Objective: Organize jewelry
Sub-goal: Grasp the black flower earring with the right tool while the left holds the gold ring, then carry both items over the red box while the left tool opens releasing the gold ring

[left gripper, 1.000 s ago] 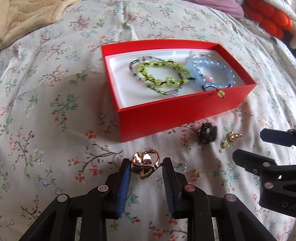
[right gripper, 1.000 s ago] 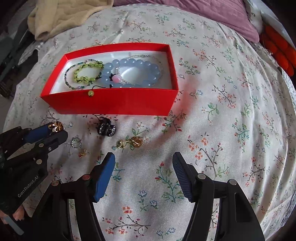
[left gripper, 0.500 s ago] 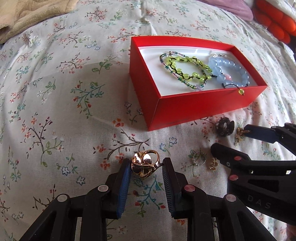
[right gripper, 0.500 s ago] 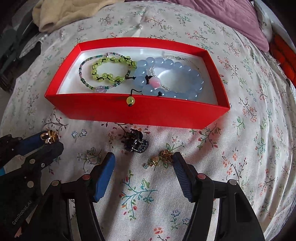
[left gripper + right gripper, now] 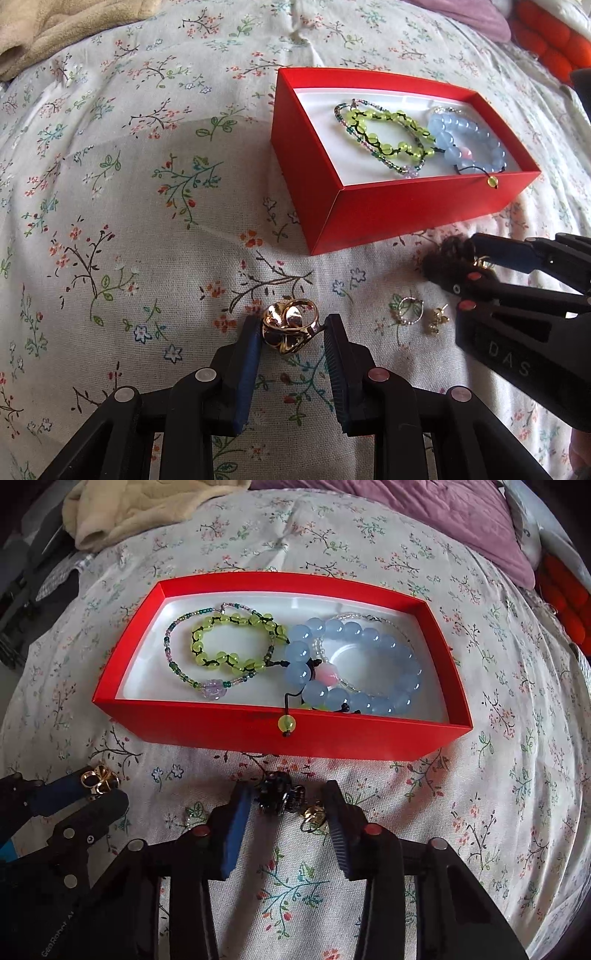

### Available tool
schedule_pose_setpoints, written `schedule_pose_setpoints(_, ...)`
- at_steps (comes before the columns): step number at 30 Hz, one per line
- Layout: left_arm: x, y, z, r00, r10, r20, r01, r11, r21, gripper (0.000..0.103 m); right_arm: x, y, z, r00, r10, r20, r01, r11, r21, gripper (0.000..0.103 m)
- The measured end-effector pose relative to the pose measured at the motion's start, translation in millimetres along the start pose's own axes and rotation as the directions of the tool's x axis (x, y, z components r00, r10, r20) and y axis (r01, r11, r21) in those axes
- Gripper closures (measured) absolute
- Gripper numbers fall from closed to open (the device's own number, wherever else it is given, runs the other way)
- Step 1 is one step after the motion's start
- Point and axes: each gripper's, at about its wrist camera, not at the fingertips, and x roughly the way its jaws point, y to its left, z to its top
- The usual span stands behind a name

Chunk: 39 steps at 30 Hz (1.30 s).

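Observation:
My left gripper (image 5: 292, 328) is shut on a gold flower-shaped ring (image 5: 290, 325), held over the floral bedspread left of the red box (image 5: 406, 210). The ring also shows in the right wrist view (image 5: 96, 778). The box holds a green bead bracelet (image 5: 236, 646), a thin seed-bead bracelet (image 5: 177, 672) and a blue bead bracelet (image 5: 354, 664). My right gripper (image 5: 290, 805) is open, its fingers on either side of a black ornament (image 5: 276, 794) and a small gold earring (image 5: 314, 814) lying in front of the box.
A thin silver ring (image 5: 406, 312) and a small gold stud (image 5: 436, 319) lie on the bedspread between the grippers. A beige blanket (image 5: 147, 509) lies at the back left, a purple pillow (image 5: 443, 513) and orange cushion (image 5: 565, 602) at the back right.
My right gripper has moved forward toward the box, so the black ornament and gold earring now sit between its fingers. My left gripper has drifted left with the ring.

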Motion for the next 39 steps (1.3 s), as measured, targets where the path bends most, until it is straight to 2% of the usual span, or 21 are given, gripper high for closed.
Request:
schedule_pose_setpoints(4,0.3,0.3,0.0,1.0,0.001,0.0,-0.001,1.0,0.0,0.074,-0.9,-0.8,3.1,1.0,0.016,0.001,-0.016,1.0,0.009,0.071)
schedule_pose_setpoints(5,0.3,0.3,0.0,1.0,0.001,-0.002,-0.001,1.0,0.001,0.074,-2.5,-3.5,1.8,1.0,0.018,0.001,-0.018,1.0,0.012,0.077)
schedule_pose_setpoints(6,0.2,0.4,0.0,1.0,0.001,-0.003,-0.001,1.0,0.001,0.074,-3.0,-4.6,1.8,1.0,0.018,0.001,-0.018,1.0,0.013,0.079)
schedule_pose_setpoints(9,0.1,0.7,0.2,1.0,0.001,-0.003,-0.001,1.0,0.001,0.074,-4.2,-5.7,2.5,1.0,0.03,-0.002,-0.03,0.999,0.018,0.081)
schedule_pose_setpoints(26,-5.3,4.9,2.6,1.0,-0.012,-0.002,0.012,0.999,-0.031,0.074,-34.8,-19.7,-1.8,0.992,0.125,-0.008,-0.124,0.99,0.066,0.081)
schedule_pose_setpoints(39,-30.7,-2.0,9.0,0.997,-0.055,0.054,0.057,0.998,-0.039,0.074,-69.7,-37.2,-4.1,0.986,0.159,0.051,-0.164,0.981,0.1,0.081)
